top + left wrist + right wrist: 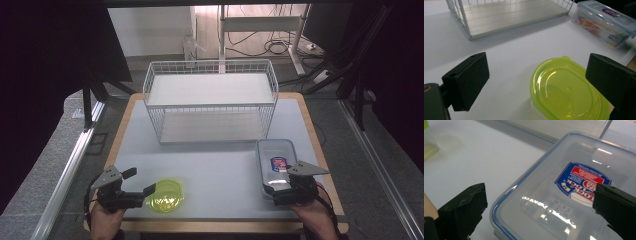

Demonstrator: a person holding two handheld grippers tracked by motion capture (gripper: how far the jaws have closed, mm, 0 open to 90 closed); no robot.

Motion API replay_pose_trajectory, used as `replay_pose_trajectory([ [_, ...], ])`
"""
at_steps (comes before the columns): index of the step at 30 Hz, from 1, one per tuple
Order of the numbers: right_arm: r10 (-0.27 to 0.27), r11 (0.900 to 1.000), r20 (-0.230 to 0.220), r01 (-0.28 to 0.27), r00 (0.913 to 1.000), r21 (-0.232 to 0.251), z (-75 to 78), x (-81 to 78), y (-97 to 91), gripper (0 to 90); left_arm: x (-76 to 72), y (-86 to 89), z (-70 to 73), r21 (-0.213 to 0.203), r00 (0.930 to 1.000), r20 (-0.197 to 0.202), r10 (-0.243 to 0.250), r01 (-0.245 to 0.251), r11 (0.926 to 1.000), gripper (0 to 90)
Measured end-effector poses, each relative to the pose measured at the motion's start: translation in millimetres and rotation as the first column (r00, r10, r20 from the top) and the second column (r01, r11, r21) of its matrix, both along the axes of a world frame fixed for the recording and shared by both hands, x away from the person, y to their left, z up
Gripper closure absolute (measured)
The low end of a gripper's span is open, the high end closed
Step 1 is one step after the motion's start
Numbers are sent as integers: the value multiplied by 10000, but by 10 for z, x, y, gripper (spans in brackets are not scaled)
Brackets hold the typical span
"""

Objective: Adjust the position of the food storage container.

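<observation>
A round container with a lime-green lid [165,196] sits near the table's front edge, left of centre. My left gripper [140,181] is open just left of it. In the left gripper view the green-lidded container [564,90] lies low between the wide-apart jaws of that gripper [537,77], close to the right one. A clear rectangular box with a blue-rimmed lid and a red-and-blue label [276,161] lies at front right. My right gripper [282,184] is open at its near end. In the right gripper view the box [579,165] spreads between the jaws of that gripper [540,205].
A white wire rack [210,106] with two pale shelf boards stands at the back middle of the grey table top [215,165]; it also appears as the rack [456,17] in the left gripper view. The clear box [604,22] holds orange contents. Dark floor and cables surround the table.
</observation>
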State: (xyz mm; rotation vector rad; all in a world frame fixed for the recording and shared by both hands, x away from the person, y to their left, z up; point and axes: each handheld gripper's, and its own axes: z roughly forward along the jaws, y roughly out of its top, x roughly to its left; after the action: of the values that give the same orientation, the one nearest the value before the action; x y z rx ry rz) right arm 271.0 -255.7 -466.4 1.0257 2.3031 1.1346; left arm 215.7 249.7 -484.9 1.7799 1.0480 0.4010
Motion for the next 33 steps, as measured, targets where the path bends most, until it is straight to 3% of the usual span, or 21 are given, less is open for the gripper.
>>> replay_pose_trajectory([
  [2, 64, 10000, 68, -64, 10000, 35, -10, -3, 8, 0, 8, -54, -3, 397, 10000, -48, -72, 74, 9992, 36],
  [3, 64, 10000, 68, -64, 10000, 35, -10, -3, 8, 0, 8, -54, -3, 397, 10000, -48, -72, 74, 9992, 28],
  [4, 25, 10000, 525, -21, 9986, -77, -21, -22, 32, 14, 3, -106, -9, 647, 9999, 14, -101, 100, 9979, 24],
  [6, 164, 9999, 923, -159, 9956, -55, -21, -42, 47, 46, -3, -153, 5, 718, 9997, 163, -166, 154, 9973, 35],
  [9, 325, 9992, 776, -341, 9965, 198, -31, -45, 63, 91, -36, -207, 46, 853, 9985, 537, -124, 78, 9963, 61],
  [13, 353, 9994, 501, -355, 9981, 28, -74, -21, 85, 112, -51, -223, 49, 887, 9985, 536, -92, 44, 9961, 73],
  [14, 412, 9991, 451, -417, 9981, 84, -83, -18, 90, 119, -55, -246, 29, 1314, 9989, 462, 57, -117, 9913, 72],
  [16, 443, 9990, 453, -445, 9980, 35, -91, -20, 111, 126, -52, -259, 15, 1545, 9992, 378, 159, -216, 9878, 72],
  [19, 570, 9984, 538, -566, 9969, -87, -95, -47, 153, 133, -53, -255, 23, 1535, 9988, 417, 242, -303, 9877, 85],
  [22, 568, 9984, 665, -562, 9962, -114, -93, -65, 167, 134, -65, -232, 44, 1224, 9986, 496, 170, -230, 9922, 112],
  [25, 424, 9991, 675, -427, 9968, 41, -102, -61, 152, 134, -71, -260, 68, 1120, 9985, 458, -284, 232, 9934, 141],
  [29, 402, 9987, 709, -422, 9967, 276, -100, -57, 147, 141, -78, -349, 100, 1336, 9960, 451, -770, 704, 9885, 180],
  [33, 369, 9993, 791, -372, 9962, 15, -107, -71, 171, 154, -79, -417, 115, 1202, 9920, 360, -1212, 1161, 9859, 268],
])
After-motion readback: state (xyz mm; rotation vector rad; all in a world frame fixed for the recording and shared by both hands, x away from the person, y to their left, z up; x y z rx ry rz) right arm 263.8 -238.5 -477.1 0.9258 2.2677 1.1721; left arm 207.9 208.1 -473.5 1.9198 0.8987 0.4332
